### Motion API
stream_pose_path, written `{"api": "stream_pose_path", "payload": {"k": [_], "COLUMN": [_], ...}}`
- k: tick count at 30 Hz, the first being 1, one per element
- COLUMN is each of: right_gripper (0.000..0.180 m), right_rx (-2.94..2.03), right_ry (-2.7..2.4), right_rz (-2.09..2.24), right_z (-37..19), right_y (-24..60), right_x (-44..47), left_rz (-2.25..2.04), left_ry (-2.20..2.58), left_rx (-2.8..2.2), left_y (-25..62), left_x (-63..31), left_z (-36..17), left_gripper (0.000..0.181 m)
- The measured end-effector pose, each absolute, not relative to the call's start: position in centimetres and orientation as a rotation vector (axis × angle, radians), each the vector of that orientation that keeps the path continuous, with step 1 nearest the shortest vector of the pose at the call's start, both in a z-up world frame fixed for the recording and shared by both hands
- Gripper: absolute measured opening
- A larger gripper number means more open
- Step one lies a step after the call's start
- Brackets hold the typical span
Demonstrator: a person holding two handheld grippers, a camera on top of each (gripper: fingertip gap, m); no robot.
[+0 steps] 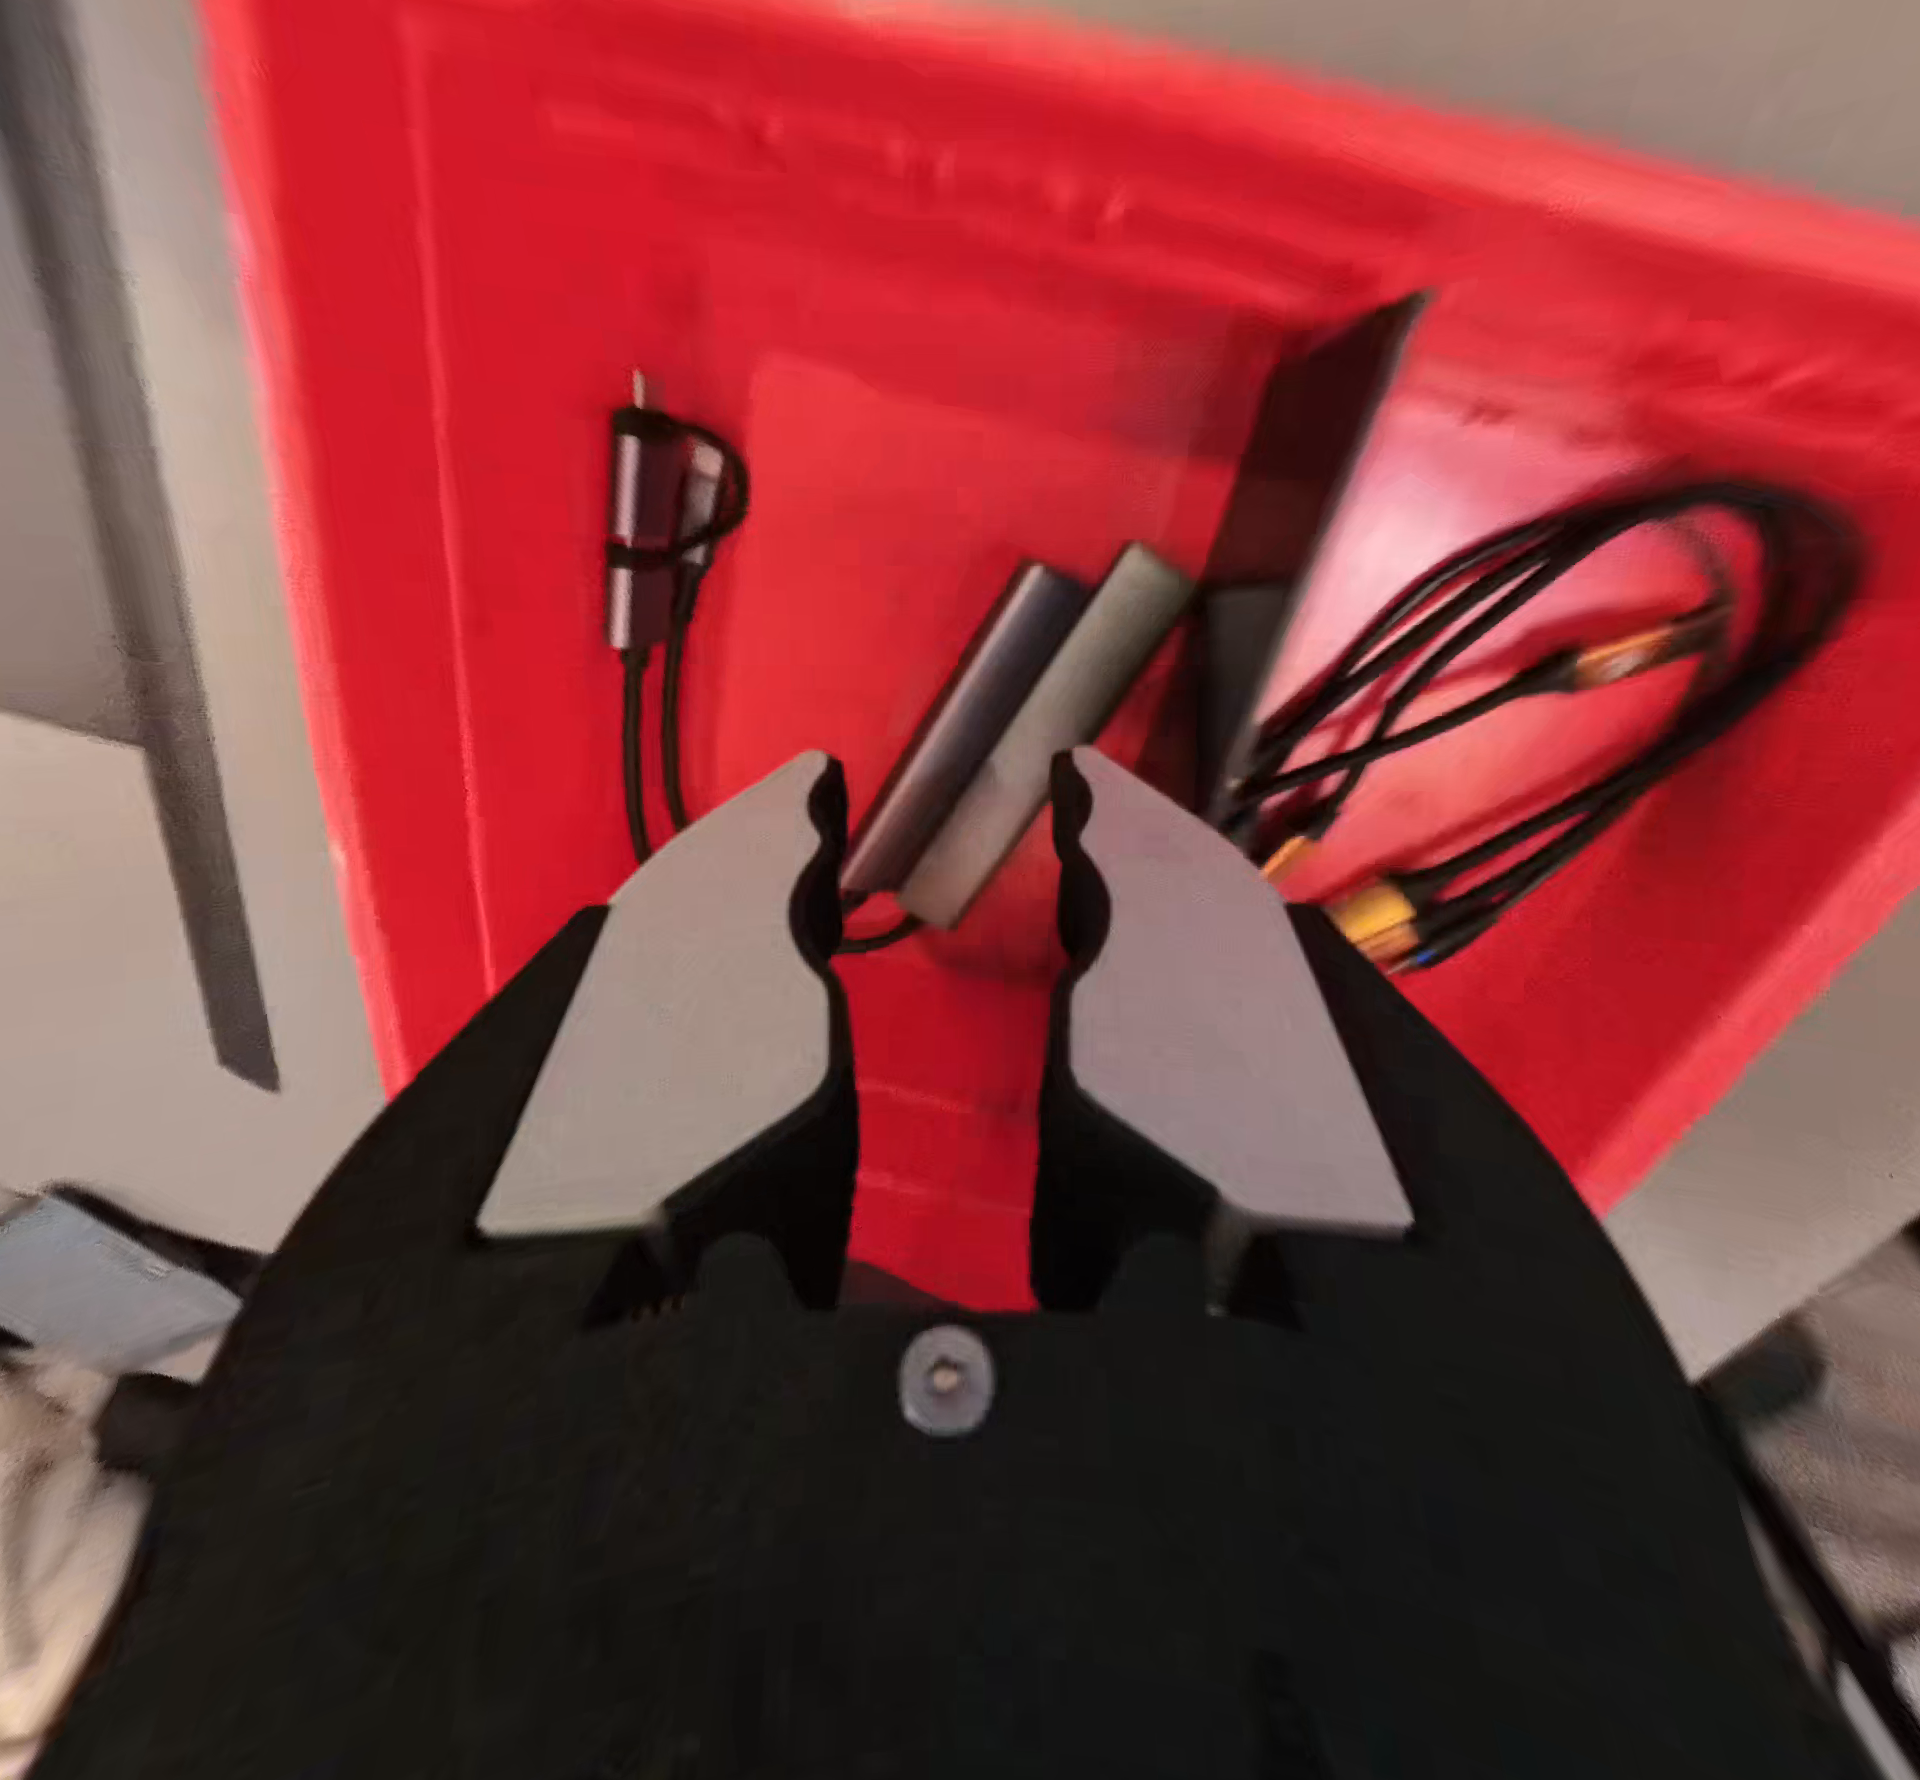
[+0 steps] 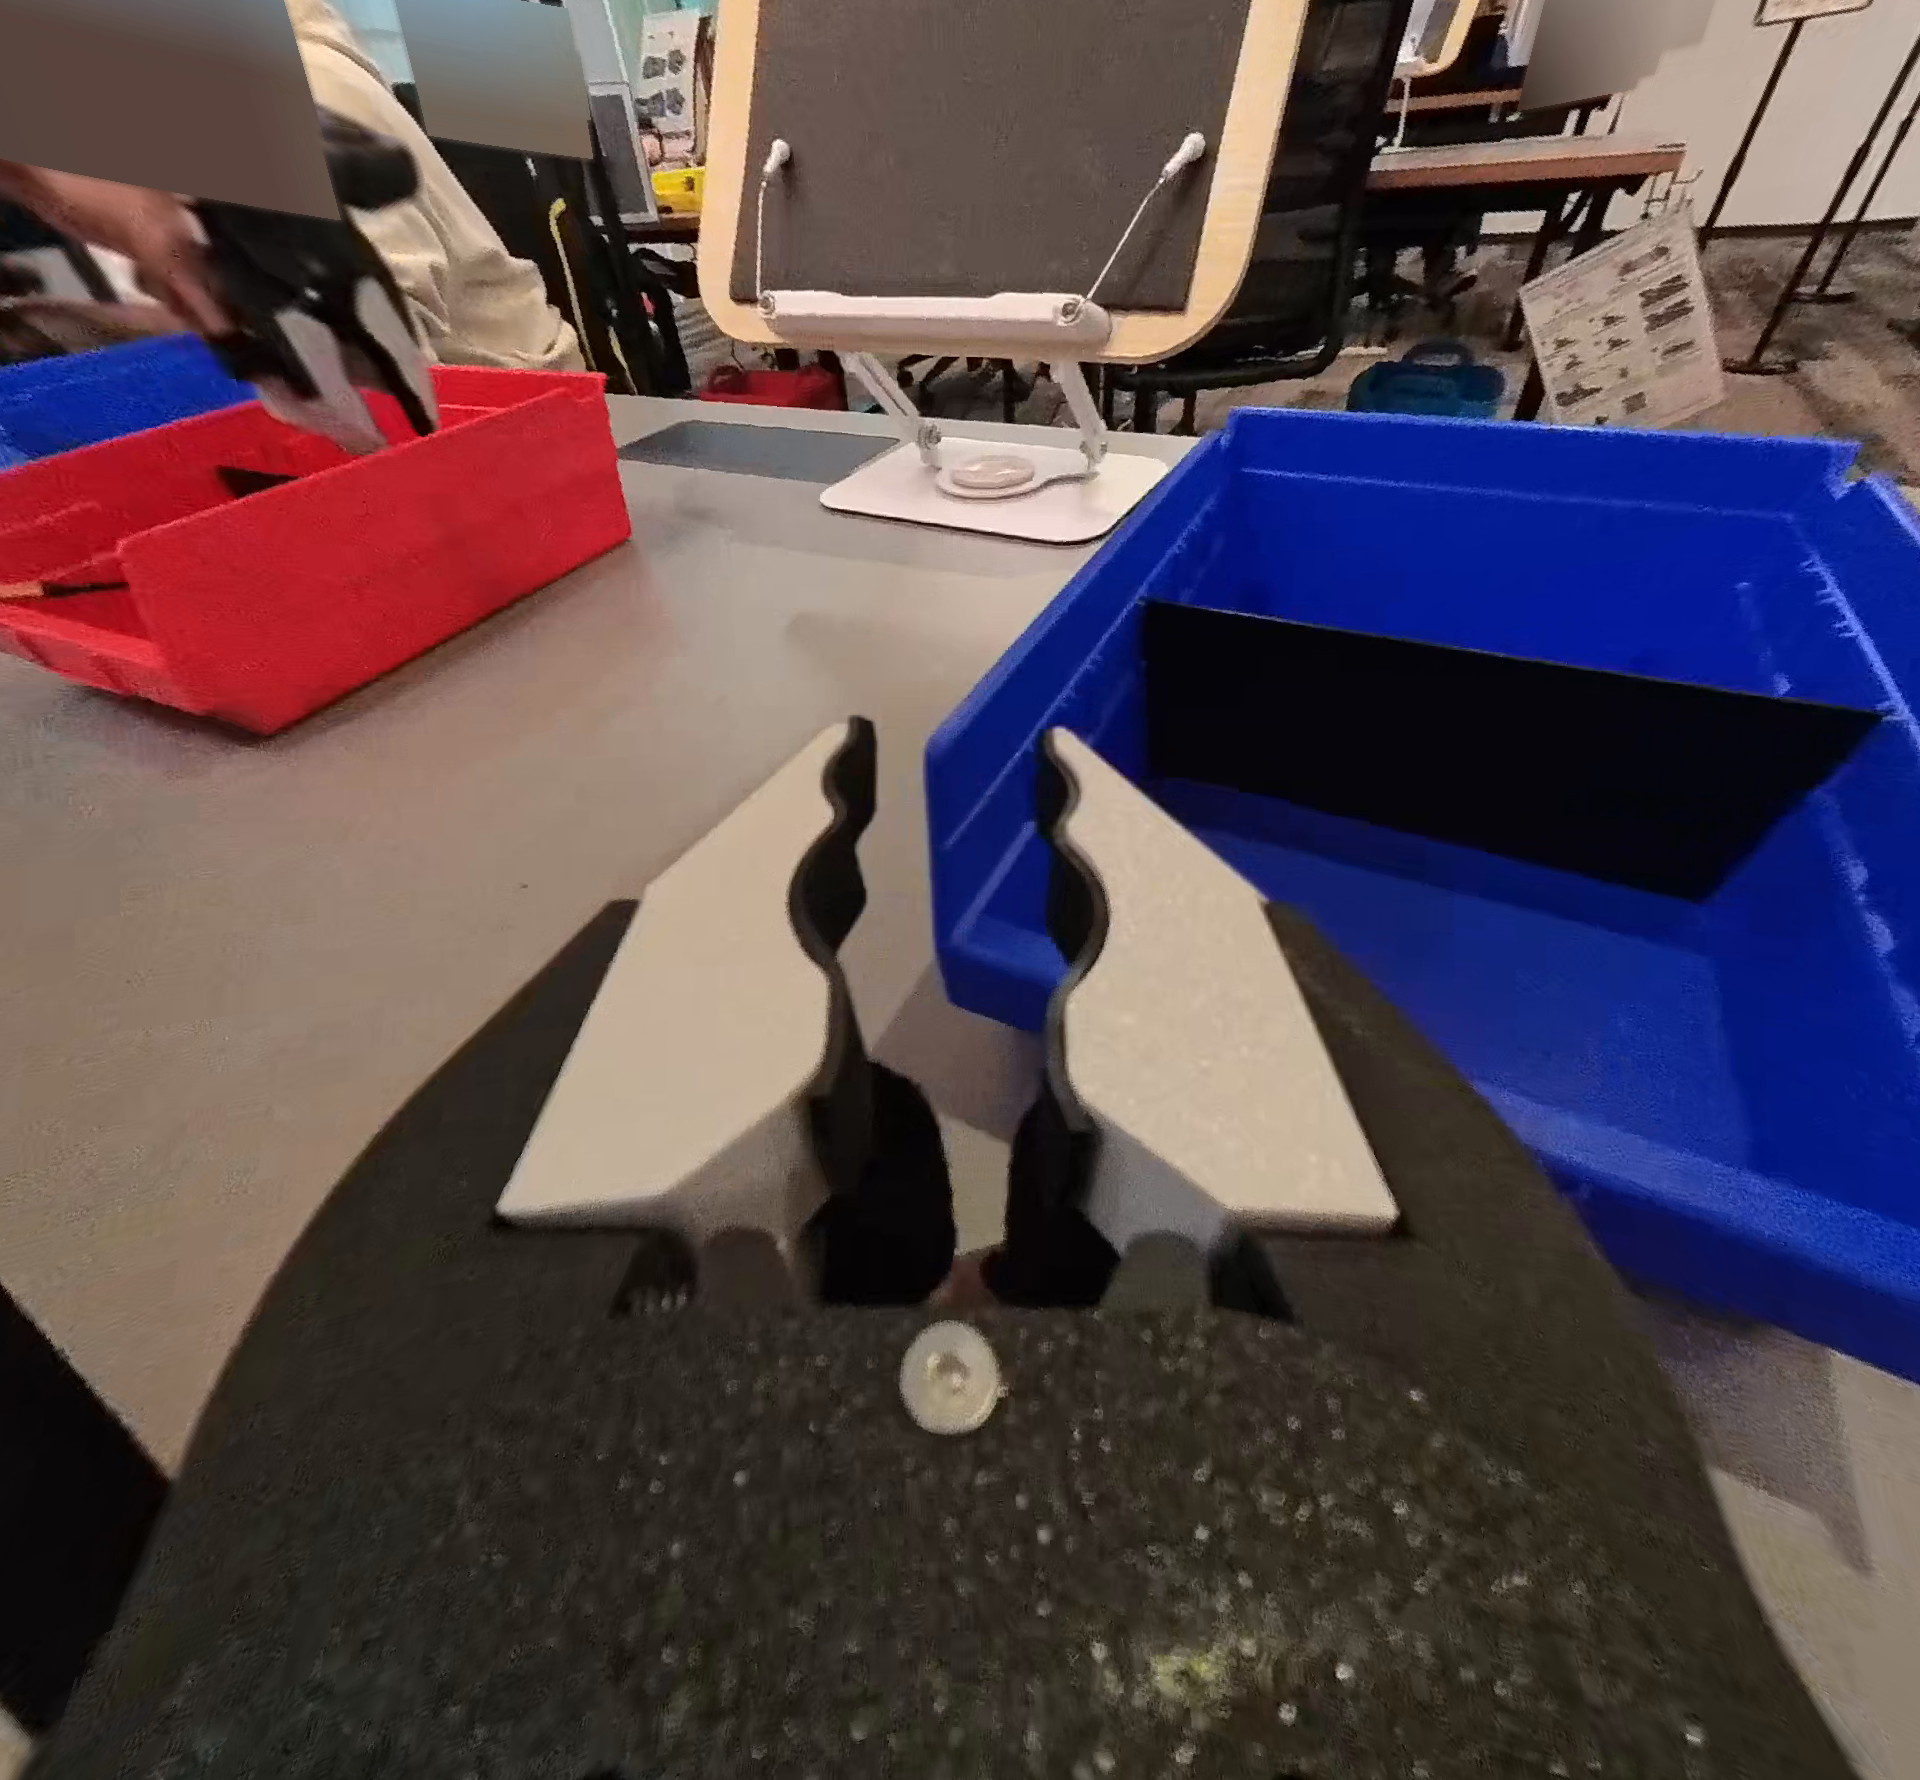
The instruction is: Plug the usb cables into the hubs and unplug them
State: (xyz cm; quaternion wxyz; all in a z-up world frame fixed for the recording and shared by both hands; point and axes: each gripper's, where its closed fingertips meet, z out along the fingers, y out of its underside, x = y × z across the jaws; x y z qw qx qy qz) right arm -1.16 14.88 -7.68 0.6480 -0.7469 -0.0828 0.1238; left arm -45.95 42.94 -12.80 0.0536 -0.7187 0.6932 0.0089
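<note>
The left gripper [image 1: 945,785], jaws parted and empty, points down into a red bin [image 1: 935,224]. Two grey hubs [image 1: 1018,722] lie side by side at centre frame. Black cables [image 1: 1558,670] coil at right, beyond a black divider [image 1: 1309,442].

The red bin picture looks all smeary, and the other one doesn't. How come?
Left wrist view: motion blur smears the red bin, hubs and cables; only the left gripper looks fairly sharp. Right wrist view: mostly crisp, so the blue bin has clean edges, though the wide lens bends straight lines near the borders.
</note>
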Motion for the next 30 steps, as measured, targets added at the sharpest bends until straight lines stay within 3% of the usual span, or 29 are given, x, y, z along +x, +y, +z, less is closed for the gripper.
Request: {"api": "stream_pose_path", "payload": {"k": [6, 9, 14, 18, 23, 30], "right_gripper": [0.029, 0.03, 0.029, 0.03, 0.03, 0.031], "right_rx": [-1.727, -1.736, -1.726, -1.685, -1.666, -1.472], "right_ry": [-0.222, -0.241, -0.269, -0.341, -0.422, -0.497], "right_rz": [0.345, 0.361, 0.39, 0.426, 0.506, 0.797], "right_z": [-8.5, -8.7, -8.5, -7.5, -6.8, -2.3], "right_y": [13.8, 13.8, 14.1, 13.9, 14.5, 16.5], "right_x": [-1.7, -1.9, -2.7, -4.4, -7.1, -15.2], "left_rz": [-0.044, -0.133, -0.07, -0.238, -0.554, -1.03], "left_ry": [2.417, 2.47, 2.484, 2.192, 1.762, 1.434], "left_rx": [-2.261, -2.241, -2.02, -1.91, -1.654, -1.033], "left_y": [43.0, 42.3, 42.6, 42.9, 41.4, 29.9], "left_x": [-47.1, -46.8, -46.2, -43.7, -40.4, -34.4], "left_z": [-18.9, -19.0, -17.0, -10.8, 1.1, 14.9], "left_gripper": [0.038, 0.019, 0.009, 0.009, 0.009, 0.009]}}
